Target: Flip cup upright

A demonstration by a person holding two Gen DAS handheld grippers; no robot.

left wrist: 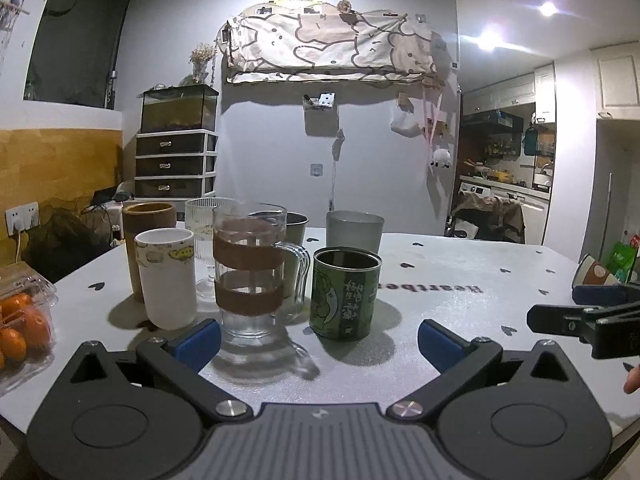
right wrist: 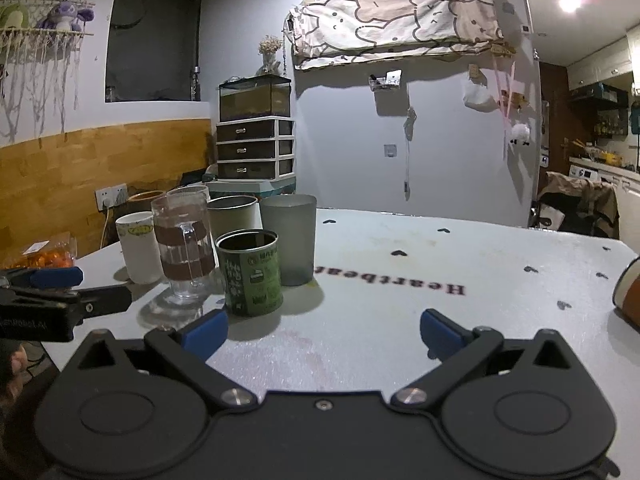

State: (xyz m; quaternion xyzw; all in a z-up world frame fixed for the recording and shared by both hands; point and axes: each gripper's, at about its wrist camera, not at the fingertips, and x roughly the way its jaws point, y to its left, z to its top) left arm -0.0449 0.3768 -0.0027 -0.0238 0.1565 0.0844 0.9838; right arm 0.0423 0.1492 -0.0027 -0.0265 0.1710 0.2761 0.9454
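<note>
A paper cup with an orange and white pattern lies on its side at the table's right edge, in the left wrist view [left wrist: 595, 273] and cut off at the right border of the right wrist view [right wrist: 629, 289]. My left gripper [left wrist: 319, 341] is open and empty, low over the table in front of the group of cups. My right gripper [right wrist: 324, 335] is open and empty over bare table, the tipped cup well off to its right. The right gripper's fingers [left wrist: 596, 294] show at the right of the left wrist view, near the tipped cup.
A group of upright cups stands at the left: a green tin [left wrist: 345, 295], a glass mug with brown bands [left wrist: 249, 272], a white cup [left wrist: 167, 278], a frosted tumbler [left wrist: 354, 232], a brown cup [left wrist: 146, 220]. A clear box of oranges [left wrist: 22, 320] sits at the left edge. The white table [right wrist: 400, 264] has small heart prints.
</note>
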